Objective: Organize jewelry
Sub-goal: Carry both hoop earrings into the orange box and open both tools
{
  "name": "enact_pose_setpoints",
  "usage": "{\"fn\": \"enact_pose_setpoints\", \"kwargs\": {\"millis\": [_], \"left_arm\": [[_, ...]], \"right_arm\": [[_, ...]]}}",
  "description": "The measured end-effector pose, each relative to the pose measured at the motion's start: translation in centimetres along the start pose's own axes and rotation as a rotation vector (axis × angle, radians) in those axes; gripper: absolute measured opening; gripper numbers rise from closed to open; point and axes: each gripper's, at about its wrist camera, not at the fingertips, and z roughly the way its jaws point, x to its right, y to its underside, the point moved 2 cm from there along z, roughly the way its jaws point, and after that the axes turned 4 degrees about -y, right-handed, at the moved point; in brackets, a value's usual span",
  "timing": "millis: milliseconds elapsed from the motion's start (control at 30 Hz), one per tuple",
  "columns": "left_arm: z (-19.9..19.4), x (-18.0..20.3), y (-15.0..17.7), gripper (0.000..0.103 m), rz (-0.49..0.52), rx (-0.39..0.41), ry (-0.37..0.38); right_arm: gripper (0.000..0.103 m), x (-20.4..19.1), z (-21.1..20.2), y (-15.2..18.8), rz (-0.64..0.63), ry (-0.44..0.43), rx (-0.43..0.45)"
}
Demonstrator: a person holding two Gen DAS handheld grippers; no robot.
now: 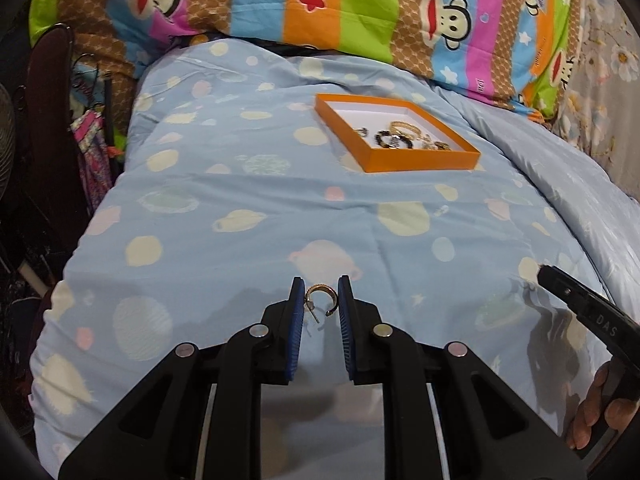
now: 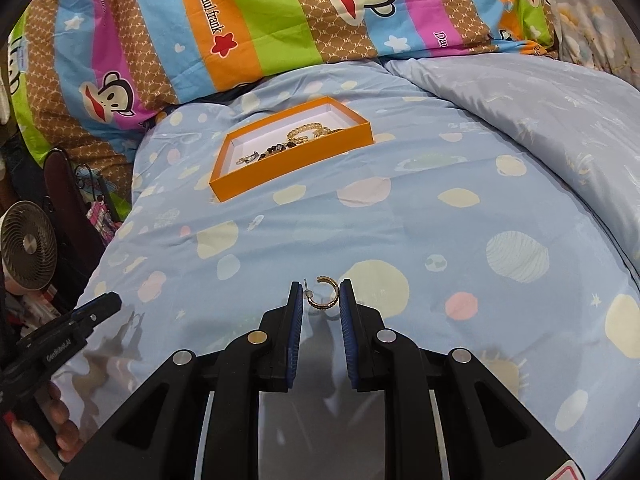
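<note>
Apparently each claw, left (image 1: 321, 300) and right (image 2: 321, 296), pinched on its own gold hoop earring (image 1: 322, 300), above the blue bedspread (image 1: 280, 200).

Both grippers, left gripper (image 1: 321, 292) and right gripper (image 2: 321, 294), angle downward (fingers nearly together).

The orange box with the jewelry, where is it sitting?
The orange box lies on the blue spotted bedcover, ahead of both claws, near the striped monkey-print pillow.
</note>
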Motion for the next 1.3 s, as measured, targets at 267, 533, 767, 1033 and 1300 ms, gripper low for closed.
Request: {"fn": "enact_pose_setpoints", "kwargs": {"millis": [267, 533, 767, 1033, 1300], "left_arm": [[-1.6, 0.8, -4.7, 0.016, 0.052, 0.070, -0.032], [1.1, 5.2, -12.9, 0.016, 0.079, 0.130, -0.022], [6.5, 8.0, -18.3, 0.016, 0.068, 0.145, -0.029], [13.7, 8.1, -20.9, 0.016, 0.007, 0.105, -0.042], [18.1, 7.6, -21.4, 0.016, -0.003, 0.099, -0.056]], "right_arm": [[0.018, -0.9, -1.3, -4.7, -0.035, -0.021, 0.071], [0.018, -2.4, 1.4, -12.4, -0.120, 0.011, 0.144], [0.018, -2.3, 6.7, -17.2, -0.131, 0.025, 0.141], [0.018, -1.6, 13.3, -20.6, -0.100, 0.030, 0.126], [0.018, -1.0, 18.0, -21.7, -0.082, 0.023, 0.108]]}}
